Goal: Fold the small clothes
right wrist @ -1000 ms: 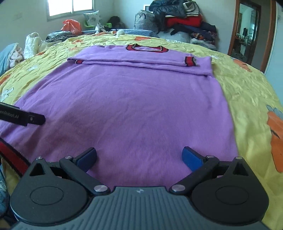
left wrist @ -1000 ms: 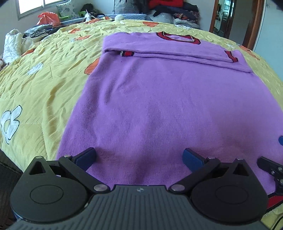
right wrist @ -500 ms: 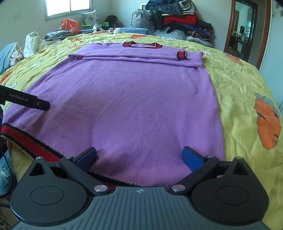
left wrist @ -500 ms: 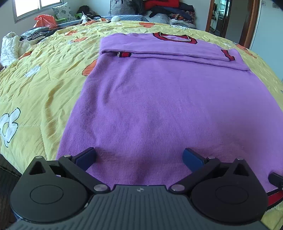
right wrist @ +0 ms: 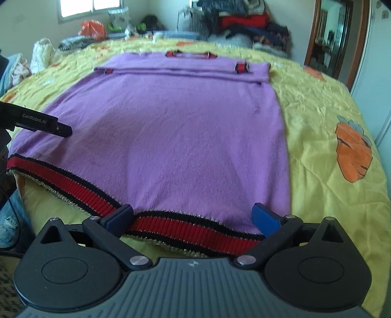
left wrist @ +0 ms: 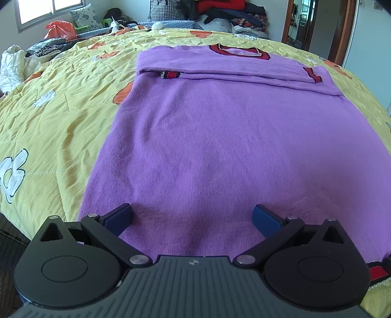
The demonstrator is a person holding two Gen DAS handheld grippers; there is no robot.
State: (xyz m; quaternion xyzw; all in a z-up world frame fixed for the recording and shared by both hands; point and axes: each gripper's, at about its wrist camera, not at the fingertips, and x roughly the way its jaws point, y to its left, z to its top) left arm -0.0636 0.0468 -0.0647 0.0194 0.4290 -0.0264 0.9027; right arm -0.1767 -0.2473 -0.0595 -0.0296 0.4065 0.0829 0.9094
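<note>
Both grippers drawn back toward the near edge of the purple sweater [left wrist: 220, 146] over the last second. Right gripper [right wrist: 193, 217] pulled back furthest: red-and-black ribbed hem [right wrist: 171, 225] now crossing between its fingertips, where a second ago only purple knit showed. Left gripper [left wrist: 193, 217] shifted less, hem barely visible at the lower right past its right finger. Fingers of both spread wide, holding nothing.

Judged as lining up on the hem for a grab, ahead of folding the bottom up toward the collar. Right side close to ready; left likely needing a little more retreat before closing. Hem sagging off the bed edge near the right gripper's left finger, so a pinch there may catch one layer only.

Sweater lying flat ahead of the fingers, sleeves already folded across the chest at the far end, red cuffs [right wrist: 242, 68] showing, neckline [left wrist: 240, 51] beyond.

Underneath, a yellow quilt [left wrist: 61, 117] with orange carrot prints, soft and wrinkled. Beyond the fingertips, piled clothes [right wrist: 246, 22] against the wall, a window [left wrist: 48, 9] far left, a wooden door frame [right wrist: 315, 36] far right. Left gripper's black finger [right wrist: 44, 123] visible left of the right gripper.
</note>
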